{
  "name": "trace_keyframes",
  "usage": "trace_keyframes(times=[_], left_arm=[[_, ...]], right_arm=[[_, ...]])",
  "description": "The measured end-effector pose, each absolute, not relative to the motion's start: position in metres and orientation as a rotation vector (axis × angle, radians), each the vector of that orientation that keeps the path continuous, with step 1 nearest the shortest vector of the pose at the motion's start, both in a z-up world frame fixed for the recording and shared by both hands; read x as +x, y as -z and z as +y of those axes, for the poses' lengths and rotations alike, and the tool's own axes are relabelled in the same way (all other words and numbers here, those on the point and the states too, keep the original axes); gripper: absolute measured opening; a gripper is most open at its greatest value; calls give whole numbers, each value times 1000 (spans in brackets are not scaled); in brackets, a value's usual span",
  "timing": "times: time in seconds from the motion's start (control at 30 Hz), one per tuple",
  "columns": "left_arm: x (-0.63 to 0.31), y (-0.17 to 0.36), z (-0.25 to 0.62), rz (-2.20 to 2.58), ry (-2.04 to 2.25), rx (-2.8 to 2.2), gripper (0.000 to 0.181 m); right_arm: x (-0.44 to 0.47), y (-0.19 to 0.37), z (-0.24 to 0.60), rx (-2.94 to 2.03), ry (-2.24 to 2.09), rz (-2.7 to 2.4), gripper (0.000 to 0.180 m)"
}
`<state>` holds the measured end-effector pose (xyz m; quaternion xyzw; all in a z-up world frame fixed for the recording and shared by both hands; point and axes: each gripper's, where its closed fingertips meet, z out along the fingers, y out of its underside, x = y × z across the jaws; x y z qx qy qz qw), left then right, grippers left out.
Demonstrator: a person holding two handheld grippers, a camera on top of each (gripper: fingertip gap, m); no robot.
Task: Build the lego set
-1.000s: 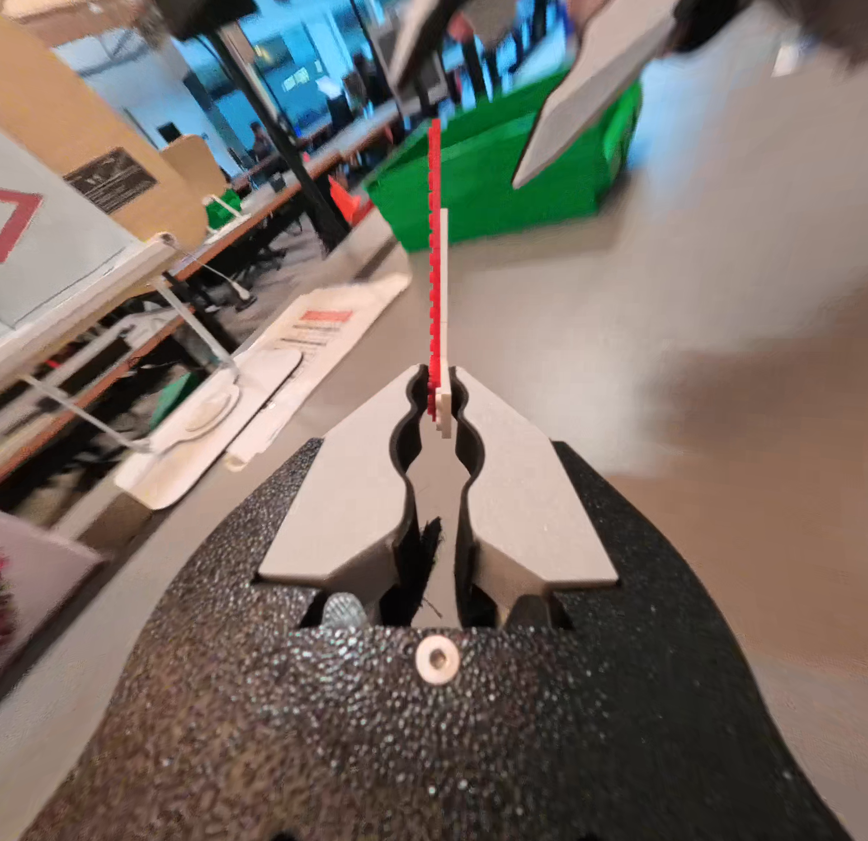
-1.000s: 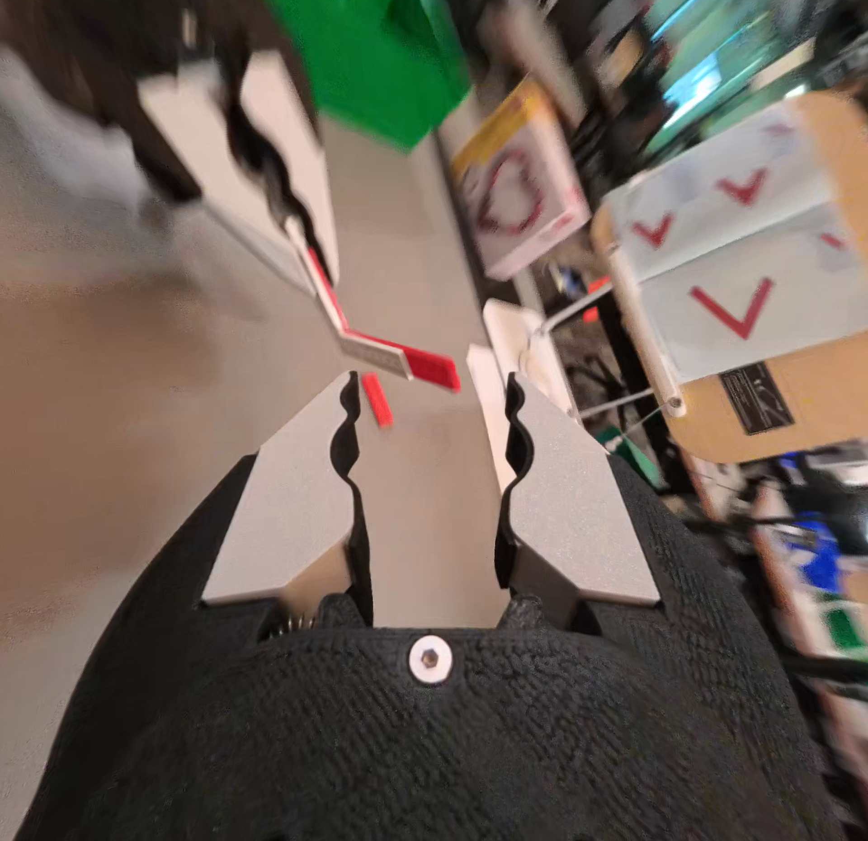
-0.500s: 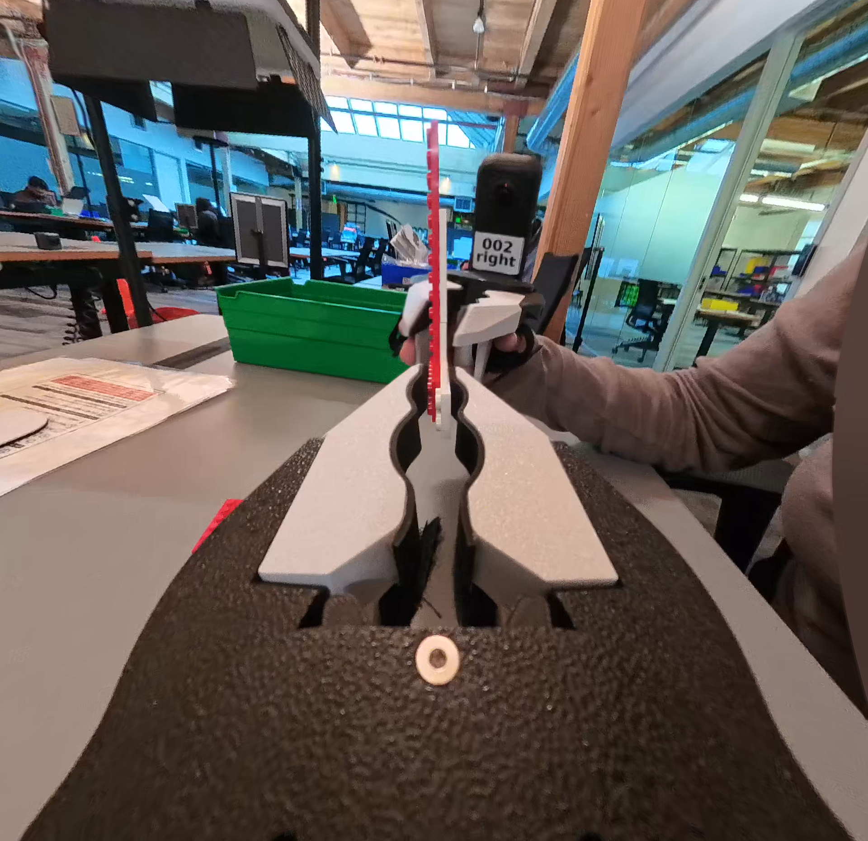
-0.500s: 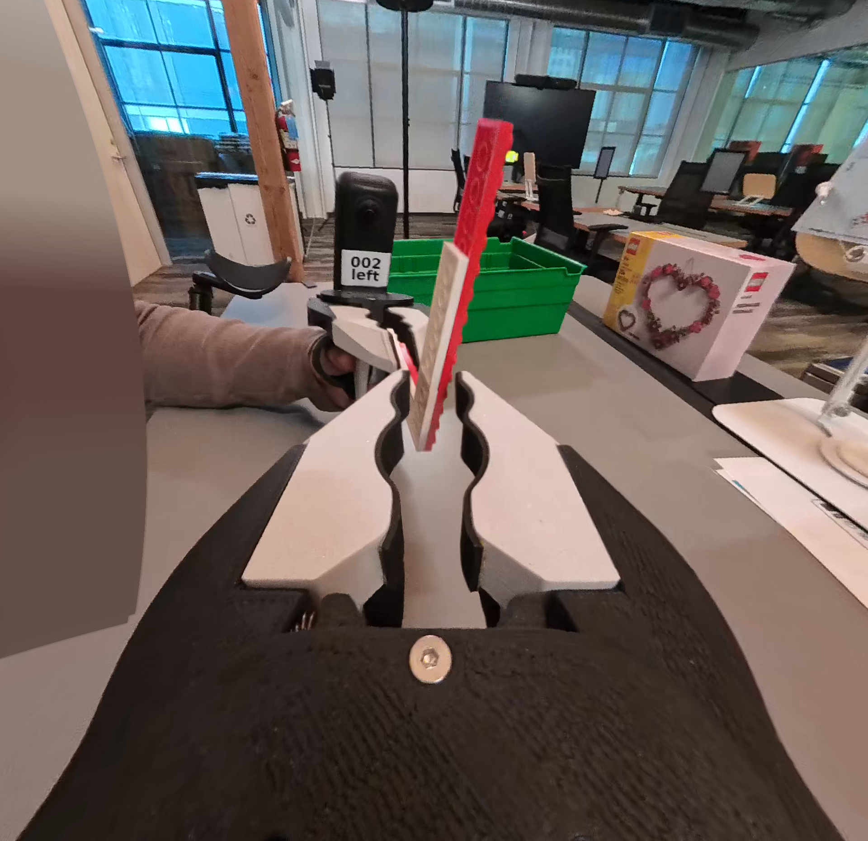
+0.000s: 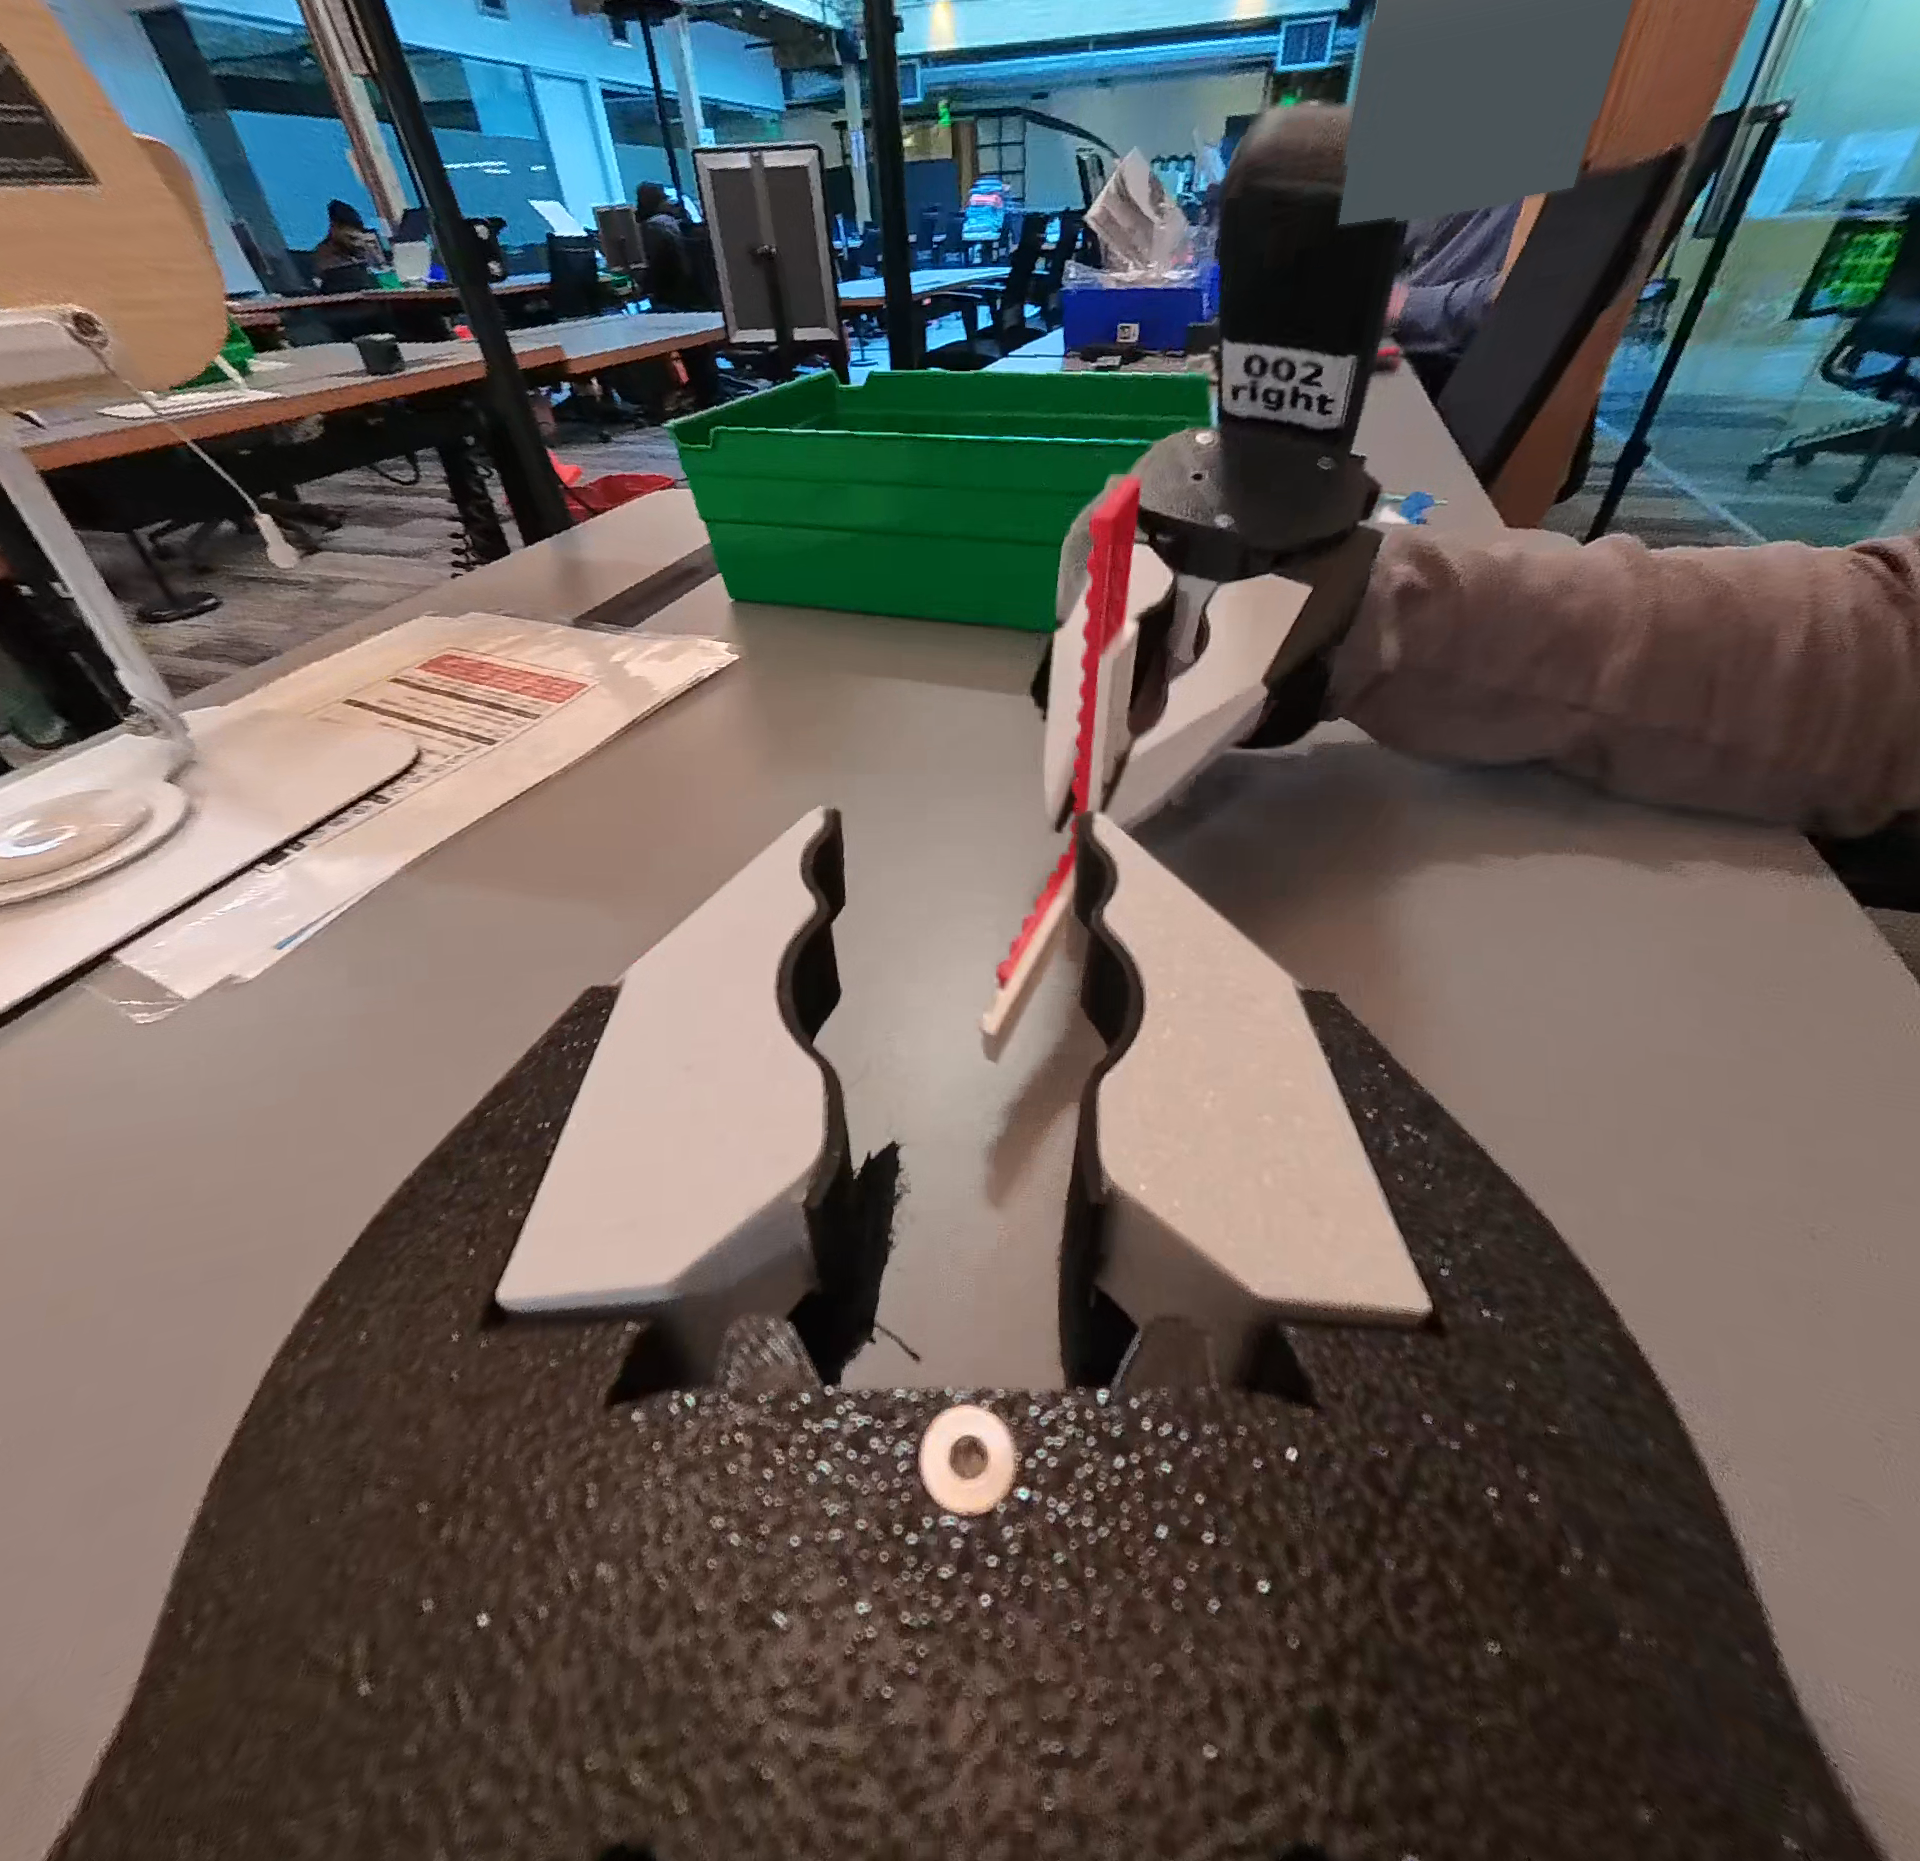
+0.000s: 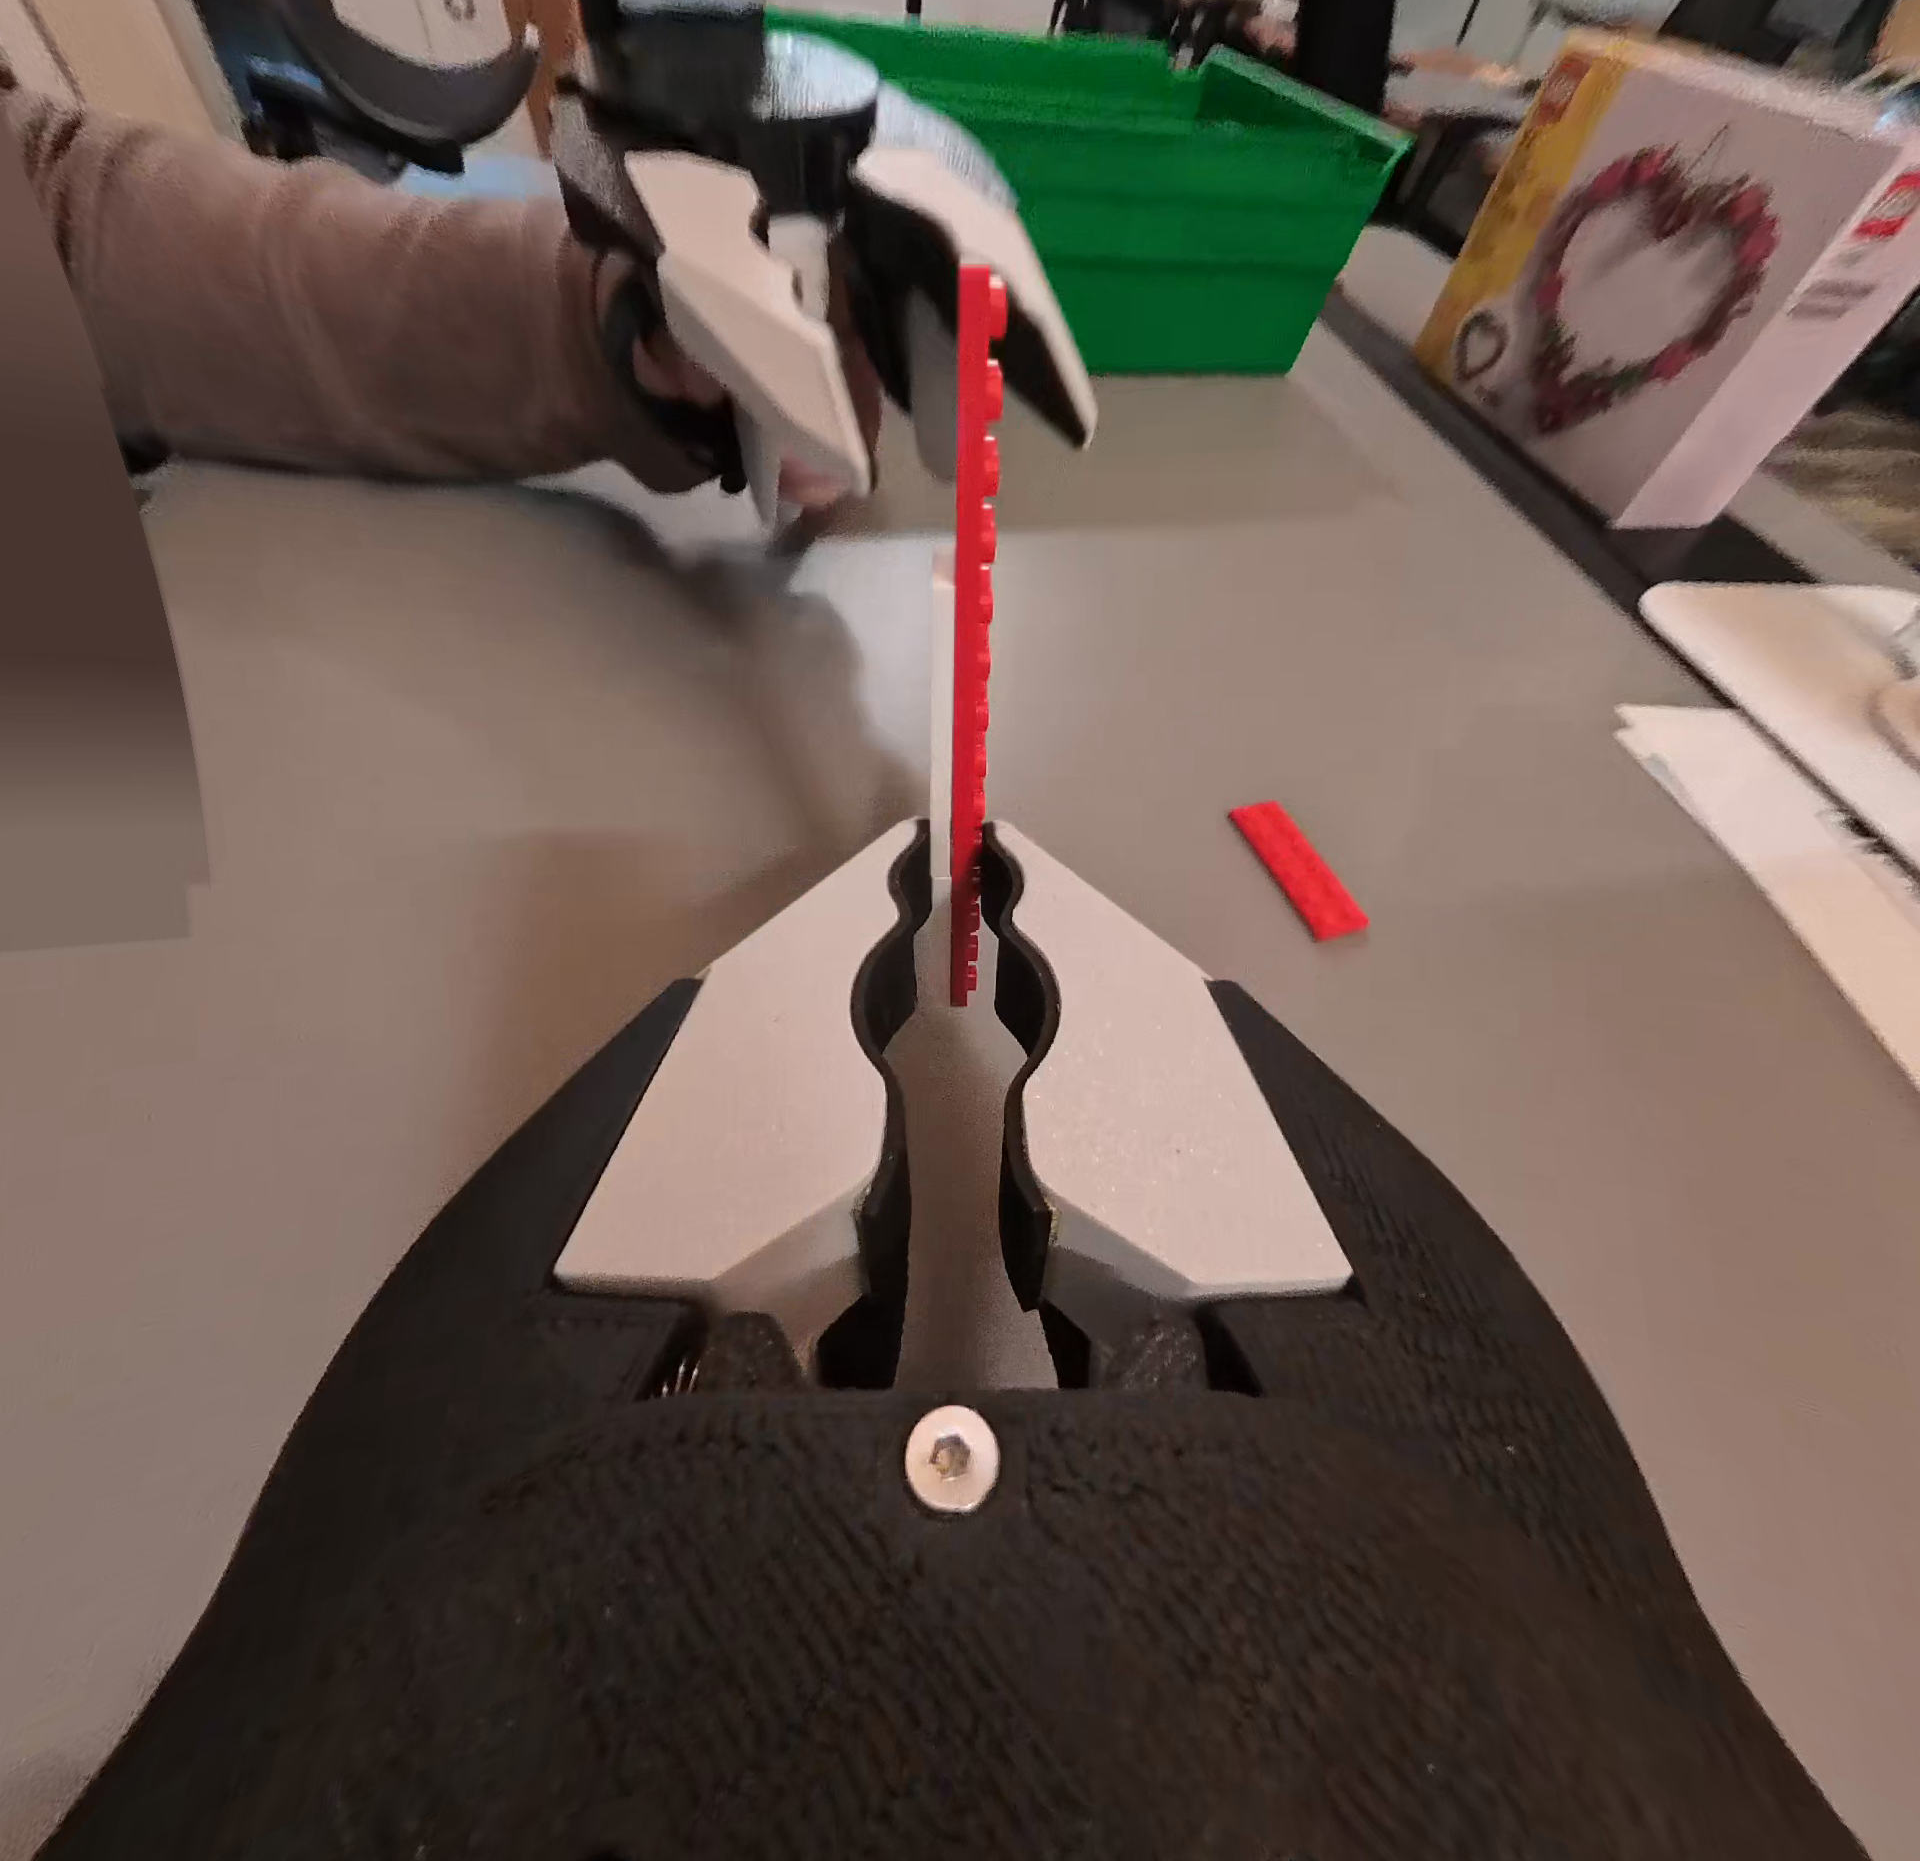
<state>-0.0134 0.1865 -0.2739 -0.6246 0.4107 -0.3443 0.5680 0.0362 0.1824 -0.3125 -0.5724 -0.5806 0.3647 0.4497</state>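
A long red plate with a white plate stuck along its side (image 6: pixel 977 668) stands upright in my right gripper (image 6: pixel 956 835), which is shut on its lower end. In the left wrist view the same assembly (image 5: pixel 1091 689) hangs from the right gripper (image 5: pixel 1089 803), and its free end reaches between my left fingers. My left gripper (image 5: pixel 956 835) is open and holds nothing; the plates lie close to its right finger. In the right wrist view the left gripper (image 6: pixel 971 455) is open around the plate's far end. A small loose red plate (image 6: pixel 1299 871) lies on the grey table (image 6: pixel 520 720).
A green bin (image 5: pixel 935 502) stands at the back of the table, also in the right wrist view (image 6: pixel 1143 253). A Lego box (image 6: pixel 1662 284) stands beside it. Papers (image 5: pixel 416 710) and a white lamp base (image 5: pixel 83 835) lie along that side. A person's sleeves reach in. The grippers' ends are close to 7 cm from one another.
The plate assembly has passed from my left gripper to my right. The left jaws opened and let go; the right jaws closed on the other end.
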Motion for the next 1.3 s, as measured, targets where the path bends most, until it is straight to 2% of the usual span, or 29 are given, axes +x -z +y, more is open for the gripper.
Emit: trace_keyframes(times=[0.27,0.9,1.1,1.3], left_arm=[[-18,271,189,939,799,-1455,34],[-13,274,184,980,799,-1458,33],[-14,276,185,980,802,-1470,34],[-20,293,211,960,679,-1601,41]], right_arm=[[42,334,179,-1513,-907,-1522,6],[52,352,183,-1596,-802,-1584,9],[53,354,184,-1608,-779,-1593,23],[62,346,179,-1575,-826,-1585,50]])
